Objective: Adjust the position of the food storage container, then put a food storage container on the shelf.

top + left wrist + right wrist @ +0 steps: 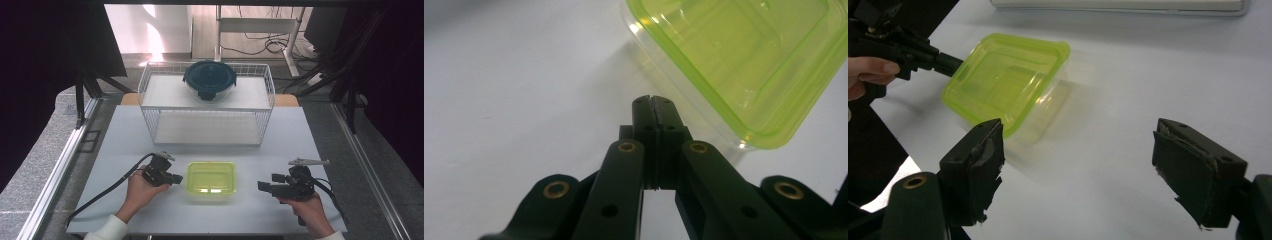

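On the near half of the table [125, 135], we hold a gripper at each side of the green container [211, 177].

Our left gripper [177, 178] has its jaws clenched together with nothing between them, tips just beside the container's left edge; whether they touch it we cannot tell. In the left gripper view the closed tips [654, 107] sit by the container [744, 60] and its yellow-green lid. Our right gripper [261, 186] rests well apart on the right, jaws released and spread wide, empty, pointing left toward the container. In the right gripper view the container [1008, 82] lies beyond the open jaws, with the left gripper [950, 62] at its far-left rim. At the far side stands a white wire rack [150, 85], and a round dark-lidded bowl [210, 80] sits on top of it.
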Motion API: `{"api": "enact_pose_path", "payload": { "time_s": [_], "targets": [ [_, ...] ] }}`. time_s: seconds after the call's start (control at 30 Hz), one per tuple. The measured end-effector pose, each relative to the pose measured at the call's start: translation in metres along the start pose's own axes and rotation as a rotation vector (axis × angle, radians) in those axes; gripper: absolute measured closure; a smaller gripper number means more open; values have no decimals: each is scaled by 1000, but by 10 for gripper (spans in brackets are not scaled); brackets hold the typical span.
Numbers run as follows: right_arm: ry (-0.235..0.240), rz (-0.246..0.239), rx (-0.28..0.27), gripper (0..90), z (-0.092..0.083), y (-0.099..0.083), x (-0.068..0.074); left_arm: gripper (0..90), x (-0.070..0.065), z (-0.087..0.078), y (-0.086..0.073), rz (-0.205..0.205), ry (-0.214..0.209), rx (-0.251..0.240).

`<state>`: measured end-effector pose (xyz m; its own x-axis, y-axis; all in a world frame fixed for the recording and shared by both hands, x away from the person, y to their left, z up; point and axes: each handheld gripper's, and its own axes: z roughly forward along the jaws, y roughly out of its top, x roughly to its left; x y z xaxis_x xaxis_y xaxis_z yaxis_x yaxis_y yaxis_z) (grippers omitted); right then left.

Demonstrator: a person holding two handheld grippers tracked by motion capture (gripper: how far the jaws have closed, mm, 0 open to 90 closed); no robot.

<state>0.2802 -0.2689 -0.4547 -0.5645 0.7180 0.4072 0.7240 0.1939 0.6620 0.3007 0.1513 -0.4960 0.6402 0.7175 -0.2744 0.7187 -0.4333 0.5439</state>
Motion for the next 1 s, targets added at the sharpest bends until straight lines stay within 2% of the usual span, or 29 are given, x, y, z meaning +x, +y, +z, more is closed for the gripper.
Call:
{"api": "enact_pose_path", "payload": {
  "time_s": [0.1, 0.13, 0.17, 0.2, 0.23, 0.27, 0.3, 0.33, 0.43, 0.67, 0.73, 0.77, 0.83, 0.9, 1.0],
  "targets": [
    [1, -5, 8, 204, 2, -1, 3, 865, -2, -13, -3, 6, 16, -67],
    [5, -19, 7, 203, 2, -2, 7, 700, -4, -18, -5, 21, 29, -100],
    [5, -19, 7, 203, 2, -2, 7, 700, -6, -22, -6, 26, 39, -122],
    [10, -24, 8, 203, 2, -2, 8, 615, -10, -26, -7, 21, 52, -153],
    [13, -31, 10, 203, 3, -2, 11, 427, -11, -29, -7, 2, 48, -176],
    [12, -41, 11, 203, 3, -2, 13, 427, -12, -31, -7, -23, 37, -190],
    [9, -50, 14, 203, 4, -2, 16, 308, -12, -35, -7, -51, 15, -206],
    [12, -47, 15, 203, 5, -2, 16, 286, -12, -36, -8, -59, 7, -213],
    [7, -43, 25, 203, 9, -2, 16, 248, -14, -36, -10, -63, 5, -212],
    [28, -29, 19, 204, 14, 2, 14, 231, -17, -34, -12, -81, -22, -205],
    [35, -23, 15, 219, 15, 3, 14, 223, -17, -35, -12, -109, -56, -216],
    [33, -28, 15, 227, 15, 4, 15, 223, -17, -35, -12, -109, -56, -216],
    [33, -35, 14, 238, 15, 5, 16, 223, -16, -35, -11, -133, -82, -224],
    [61, -54, 21, 269, 18, 6, 20, 240, -16, -31, -10, -157, -109, -225],
    [67, -64, 36, 280, 23, 7, 24, 247, -18, -25, -9, -188, -150, -228]
  ]
}}
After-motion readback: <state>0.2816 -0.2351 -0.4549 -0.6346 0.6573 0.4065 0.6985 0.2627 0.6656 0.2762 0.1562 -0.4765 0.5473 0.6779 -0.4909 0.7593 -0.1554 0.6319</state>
